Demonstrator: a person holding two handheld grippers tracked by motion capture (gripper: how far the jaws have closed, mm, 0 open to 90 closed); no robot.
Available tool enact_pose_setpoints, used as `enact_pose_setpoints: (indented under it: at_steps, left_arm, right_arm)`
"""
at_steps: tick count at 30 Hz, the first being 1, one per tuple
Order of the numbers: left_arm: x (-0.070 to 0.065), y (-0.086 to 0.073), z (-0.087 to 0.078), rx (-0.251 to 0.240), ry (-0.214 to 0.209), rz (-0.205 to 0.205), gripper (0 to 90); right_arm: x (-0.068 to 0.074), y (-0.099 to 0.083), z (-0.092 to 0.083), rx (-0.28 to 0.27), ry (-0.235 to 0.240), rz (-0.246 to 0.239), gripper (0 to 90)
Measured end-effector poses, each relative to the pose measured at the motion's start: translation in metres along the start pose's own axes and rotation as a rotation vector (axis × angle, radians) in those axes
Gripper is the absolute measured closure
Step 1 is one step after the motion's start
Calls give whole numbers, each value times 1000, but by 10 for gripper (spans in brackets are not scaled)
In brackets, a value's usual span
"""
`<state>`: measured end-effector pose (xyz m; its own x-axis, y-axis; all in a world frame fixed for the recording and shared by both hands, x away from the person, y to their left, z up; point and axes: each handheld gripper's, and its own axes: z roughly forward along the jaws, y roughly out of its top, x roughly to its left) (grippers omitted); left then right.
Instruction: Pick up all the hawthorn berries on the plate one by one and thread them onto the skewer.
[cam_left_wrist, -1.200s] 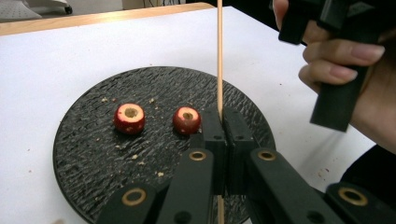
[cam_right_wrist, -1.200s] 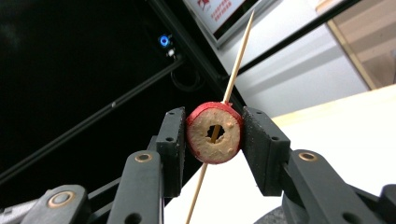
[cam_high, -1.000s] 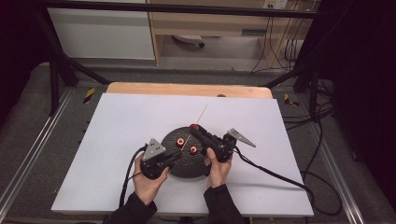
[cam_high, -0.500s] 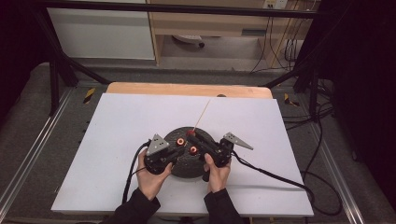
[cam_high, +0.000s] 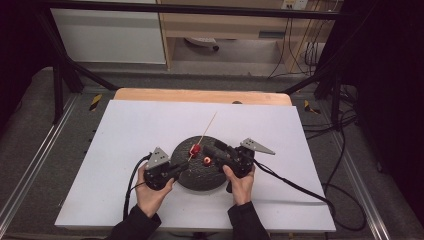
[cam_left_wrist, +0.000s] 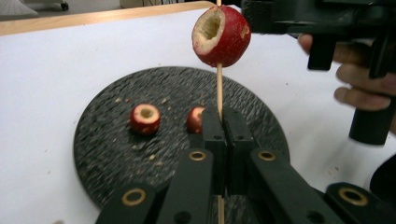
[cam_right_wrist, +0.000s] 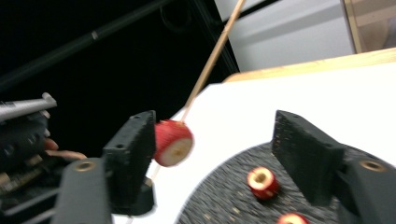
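One cored red fruit (cam_left_wrist: 220, 35) is threaded on the skewer (cam_left_wrist: 219, 91), which the left gripper (cam_left_wrist: 219, 122) pinches with jaws pressed together. The right gripper (cam_right_wrist: 215, 154) has just spread its jaws, releasing that fruit. Two fruits (cam_left_wrist: 144, 118) remain on the black plate (cam_left_wrist: 107, 154).

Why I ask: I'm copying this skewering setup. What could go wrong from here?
1. The left gripper pinches the thin skewer low down, so it could twist or snap when more fruit goes on.
2. The right gripper has just been opening beside the skewered fruit; a finger may knock it.
3. The loose fruits could roll across the plate.
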<state>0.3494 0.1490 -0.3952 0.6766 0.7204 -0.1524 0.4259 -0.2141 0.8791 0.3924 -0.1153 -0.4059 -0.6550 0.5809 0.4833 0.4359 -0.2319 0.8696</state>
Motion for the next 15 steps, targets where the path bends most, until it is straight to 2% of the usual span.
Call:
enact_pose_setpoints:
  at_steps: [1,2,3,4,5,6,7,8,9,13,14,15]
  left_arm:
    - [2,-2,-2,5,0,2,889]
    - [4,-4,-4,9,1,4,889]
    - [5,-6,-7,14,0,3,889]
    - [7,-8,-9,17,0,2,889]
    - [9,-10,-12,22,0,5,889]
    - [10,-12,-14,24,0,4,889]
    - [14,-17,-19,32,-3,5,889]
    - [14,-17,-19,32,-3,5,889]
    - [16,-19,-21,39,-4,7,889]
    - [23,-29,-32,60,2,13,889]
    - [23,-29,-32,60,2,13,889]
    - [25,-31,-34,64,4,18,889]
  right_arm:
    - [-1,1,-1,25,-10,-13,255]
    - [-1,1,-1,25,-10,-13,255]
    - [-3,4,-3,74,-21,-45,211]
    - [-3,4,-3,74,-21,-45,211]
    - [-4,5,-3,99,-25,-58,191]
    - [-5,6,-4,126,-28,-72,171]
    - [-8,8,-4,177,-42,-92,128]
    - [-8,8,-4,177,-42,-92,128]
    - [-10,10,-5,231,-53,-118,96]
    - [-16,10,-5,334,-83,-166,60]
    - [-16,10,-5,334,-83,-166,60]
    - [-17,10,-4,357,-91,-175,54]
